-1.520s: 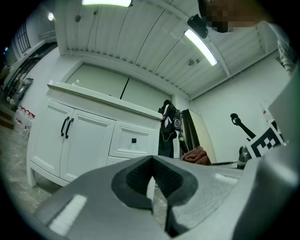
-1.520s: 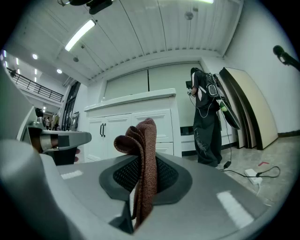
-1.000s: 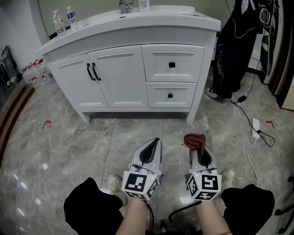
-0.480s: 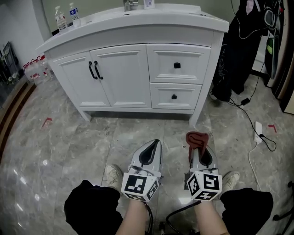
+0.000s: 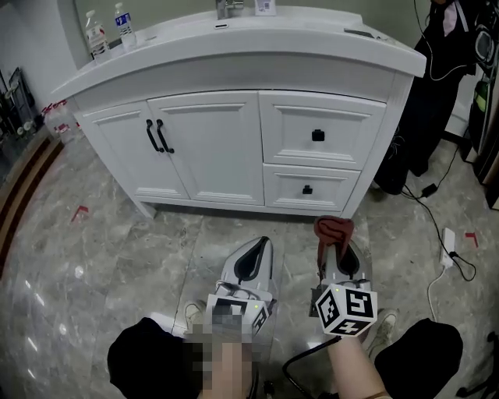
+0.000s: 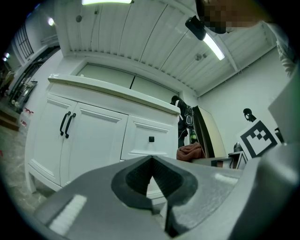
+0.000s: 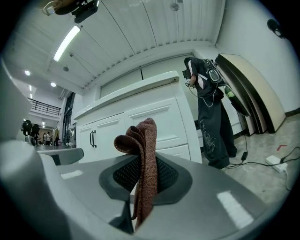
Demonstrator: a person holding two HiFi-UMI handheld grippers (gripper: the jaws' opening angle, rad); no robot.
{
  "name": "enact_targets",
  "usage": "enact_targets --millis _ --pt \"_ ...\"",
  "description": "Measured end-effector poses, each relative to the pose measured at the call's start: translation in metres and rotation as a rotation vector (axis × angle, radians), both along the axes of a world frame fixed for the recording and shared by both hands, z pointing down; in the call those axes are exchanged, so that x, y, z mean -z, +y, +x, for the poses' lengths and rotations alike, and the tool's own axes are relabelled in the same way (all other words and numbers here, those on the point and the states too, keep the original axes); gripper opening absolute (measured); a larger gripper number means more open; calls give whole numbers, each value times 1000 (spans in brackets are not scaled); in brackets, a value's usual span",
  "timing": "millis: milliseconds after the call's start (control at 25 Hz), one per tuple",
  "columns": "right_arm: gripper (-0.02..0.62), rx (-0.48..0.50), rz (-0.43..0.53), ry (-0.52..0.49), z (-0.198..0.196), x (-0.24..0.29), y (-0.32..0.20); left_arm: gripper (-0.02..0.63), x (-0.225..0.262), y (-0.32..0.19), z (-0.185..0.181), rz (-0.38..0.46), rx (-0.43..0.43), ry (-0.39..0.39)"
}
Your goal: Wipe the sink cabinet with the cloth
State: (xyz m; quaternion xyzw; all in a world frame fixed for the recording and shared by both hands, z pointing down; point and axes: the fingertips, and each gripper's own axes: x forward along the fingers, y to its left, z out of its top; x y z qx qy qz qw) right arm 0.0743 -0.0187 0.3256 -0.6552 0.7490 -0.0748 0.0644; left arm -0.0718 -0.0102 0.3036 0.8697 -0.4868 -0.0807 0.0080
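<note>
**A:** How far along is the wiping judged to be?

**B:** It seems not yet begun. The sink cabinet [image 5: 234, 148] is seen well apart from both tongs, across bare floor [image 5: 117, 249], and no part of it is touched.

**A:** And how are the tongs held?

**B:** The right tongs [image 5: 337, 248] are closed on the cloth [image 5: 333, 229], a reddish-brown fold pinched between the jaws and standing up past their tips. The left tongs [image 5: 262, 241] are drawn together with nothing between them.

**A:** What is not made out?

**B:** The basin is cut off at the top edge, and only part of the tap [image 5: 228, 8] is shown. Two bottles [image 5: 123, 25] are seen on the counter [image 5: 312, 35]. Dirt on the white doors, perhaps present, cannot be judged.
</note>
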Motion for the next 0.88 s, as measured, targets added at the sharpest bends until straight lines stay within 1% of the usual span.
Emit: enact_targets --millis 200,360,640,880 --pt "81 29 27 -11 -6 15 -56 0 5 -45 -3 12 14 3" --pt "81 65 81 1 -16 41 -93 0 13 -74 2 23 5 8" --pt "81 146 192 41 -48 94 -147 0 25 -117 6 46 -25 -17" --pt "81 223 253 56 -83 128 -187 0 27 -155 -14 49 11 -8"
